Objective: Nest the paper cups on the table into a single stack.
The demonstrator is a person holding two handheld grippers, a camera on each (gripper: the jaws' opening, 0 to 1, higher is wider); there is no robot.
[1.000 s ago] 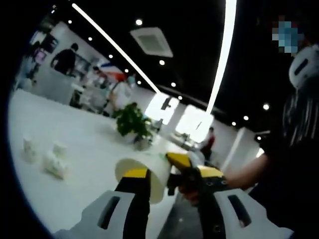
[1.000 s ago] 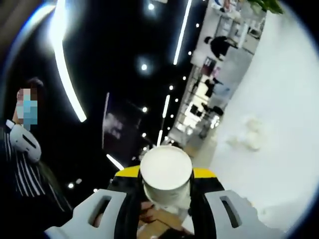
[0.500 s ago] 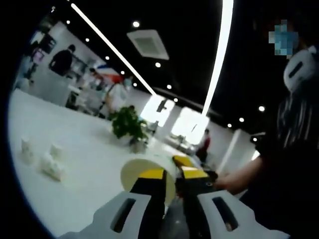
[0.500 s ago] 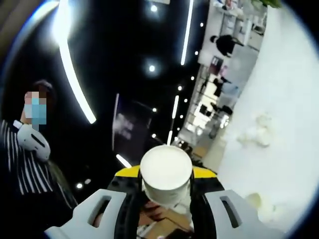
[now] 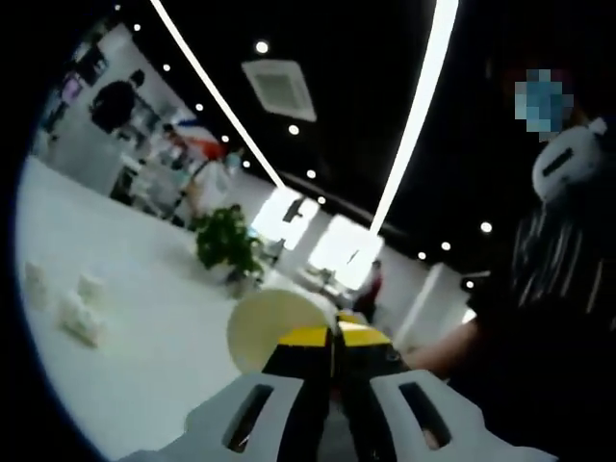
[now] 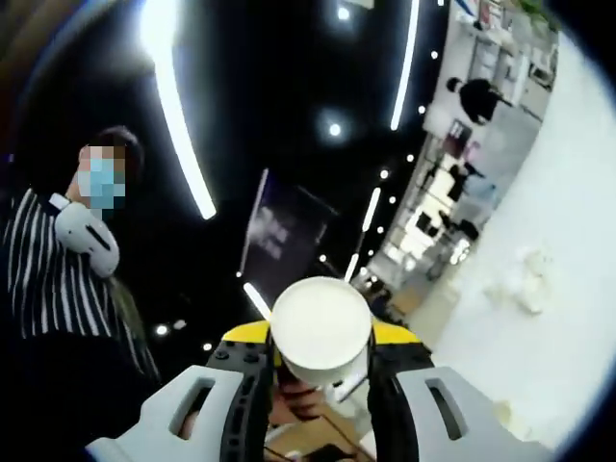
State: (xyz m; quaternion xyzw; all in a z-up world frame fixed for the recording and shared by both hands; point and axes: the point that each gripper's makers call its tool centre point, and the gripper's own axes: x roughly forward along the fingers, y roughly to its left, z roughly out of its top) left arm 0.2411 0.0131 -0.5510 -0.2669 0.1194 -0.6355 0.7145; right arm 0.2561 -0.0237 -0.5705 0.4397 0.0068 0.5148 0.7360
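Right gripper (image 6: 322, 361) jaws clamped on paper cup (image 6: 320, 329), left gripper (image 5: 335, 339) jaws together

Left gripper (image 5: 335, 337): pale grey moulded jaw arms with slotted cut-outs, black inner faces, yellow-capped tips. Right gripper (image 6: 321, 339): same grey slotted arms, black jaws, yellow tips. Person wears black-and-white vertically striped top (image 6: 43, 269) and white headset (image 6: 85, 236) around neck.

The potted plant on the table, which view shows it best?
The left gripper view. The potted plant stands whole on the white table, leaves and pot clear, beyond the paper cup. The right gripper view catches at most a blurred bit of green at its top right edge; I cannot tell that it is the plant.
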